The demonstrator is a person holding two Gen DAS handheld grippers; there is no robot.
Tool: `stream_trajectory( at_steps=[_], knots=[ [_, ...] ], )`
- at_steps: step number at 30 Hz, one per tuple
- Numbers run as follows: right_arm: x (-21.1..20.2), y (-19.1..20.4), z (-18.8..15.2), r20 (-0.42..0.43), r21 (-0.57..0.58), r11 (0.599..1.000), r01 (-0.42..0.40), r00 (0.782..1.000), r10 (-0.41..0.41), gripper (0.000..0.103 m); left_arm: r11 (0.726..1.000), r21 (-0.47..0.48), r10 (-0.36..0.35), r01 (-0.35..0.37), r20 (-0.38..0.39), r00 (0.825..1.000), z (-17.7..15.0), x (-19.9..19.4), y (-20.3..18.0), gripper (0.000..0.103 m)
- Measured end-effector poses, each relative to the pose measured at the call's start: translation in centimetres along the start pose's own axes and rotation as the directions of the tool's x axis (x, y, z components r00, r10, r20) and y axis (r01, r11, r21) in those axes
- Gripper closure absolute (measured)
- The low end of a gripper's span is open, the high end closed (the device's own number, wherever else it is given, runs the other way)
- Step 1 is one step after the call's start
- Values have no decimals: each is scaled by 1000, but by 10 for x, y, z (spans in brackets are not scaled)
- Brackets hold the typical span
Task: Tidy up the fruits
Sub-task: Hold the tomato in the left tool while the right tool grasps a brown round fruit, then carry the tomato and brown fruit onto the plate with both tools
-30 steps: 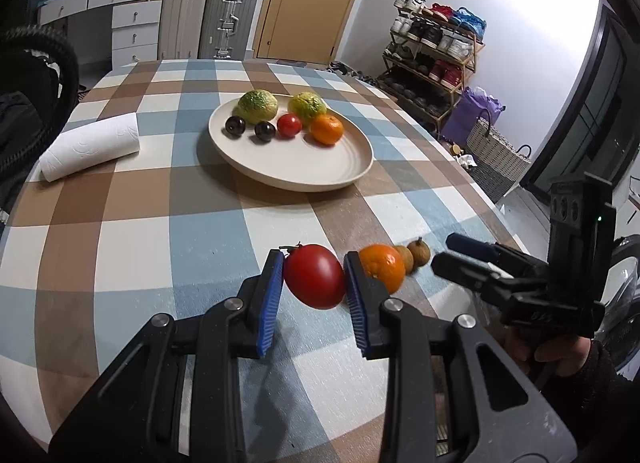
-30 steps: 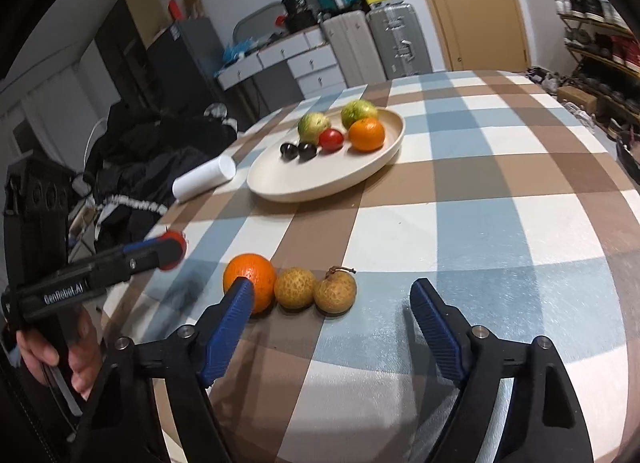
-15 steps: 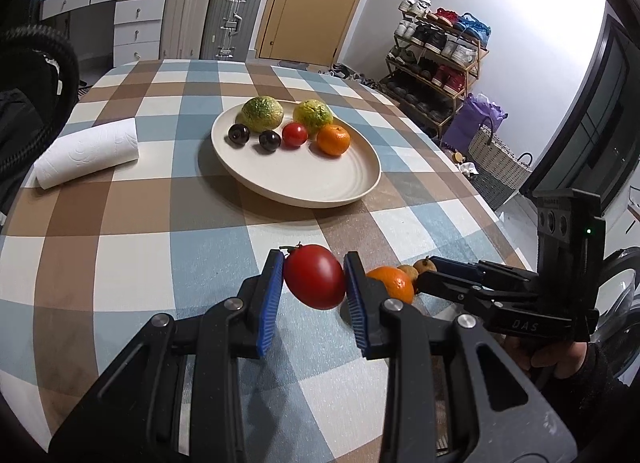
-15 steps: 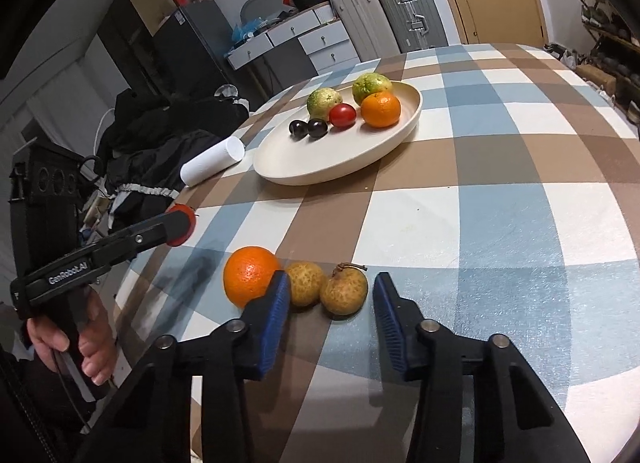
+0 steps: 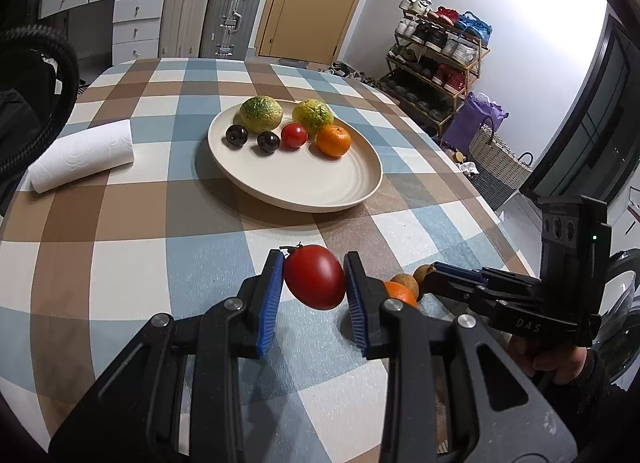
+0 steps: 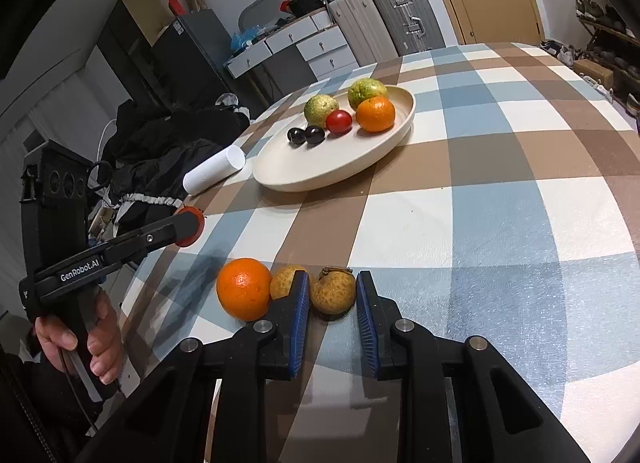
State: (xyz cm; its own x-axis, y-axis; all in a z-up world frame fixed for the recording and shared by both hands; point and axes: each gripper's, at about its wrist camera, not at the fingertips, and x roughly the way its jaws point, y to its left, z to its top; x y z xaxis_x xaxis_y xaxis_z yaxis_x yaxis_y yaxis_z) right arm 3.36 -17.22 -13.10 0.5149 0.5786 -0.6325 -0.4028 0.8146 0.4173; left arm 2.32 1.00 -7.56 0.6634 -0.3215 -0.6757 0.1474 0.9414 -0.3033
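Since half a second ago the right gripper (image 6: 333, 297) has narrowed its jaws from loosely bracketing two fruits to pressing both blue pads against the stemmed brown fruit (image 6: 333, 294) on the checked tablecloth (image 6: 500, 223). Second brown fruit (image 6: 285, 281) and orange (image 6: 244, 294) sit just left, touching. Left gripper (image 5: 314, 283) clamps a red tomato (image 5: 315, 282), lifted above the cloth, short of the plate (image 5: 320, 187).

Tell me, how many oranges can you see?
2. One orange on the plate, at the right end of the fruit row on the cream plate. One orange on the table, touching a small brown fruit. None seem hidden.
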Motion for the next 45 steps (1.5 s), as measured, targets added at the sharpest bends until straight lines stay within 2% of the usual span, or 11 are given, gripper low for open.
stream_trajectory(
  at_steps=[6, 11, 24, 31, 45],
  knots=[
    [-12, -6, 9, 45, 26, 999, -18, 999, 17, 79, 1000, 0, -2, 2, 2, 1000, 2, 2, -1, 75],
    [-18, -6, 25, 75, 28, 999, -32, 997, 30, 79, 1000, 8, -5, 4, 7, 1000, 18, 10, -1, 75],
    [-5, -11, 102, 118, 7, 999, -52, 992, 51, 79, 999, 14, -29, 29, 2, 1000, 78, 56, -2, 75],
    [22, -18, 134, 91, -11, 1000, -29, 995, 30, 79, 999, 2, -43, 43, -31, 999, 97, 98, -1, 75],
    [74, -32, 142, 2, -45, 998, 51, 999, -51, 79, 997, -13, -73, 72, -111, 991, 112, 166, 9, 75]
  ],
)
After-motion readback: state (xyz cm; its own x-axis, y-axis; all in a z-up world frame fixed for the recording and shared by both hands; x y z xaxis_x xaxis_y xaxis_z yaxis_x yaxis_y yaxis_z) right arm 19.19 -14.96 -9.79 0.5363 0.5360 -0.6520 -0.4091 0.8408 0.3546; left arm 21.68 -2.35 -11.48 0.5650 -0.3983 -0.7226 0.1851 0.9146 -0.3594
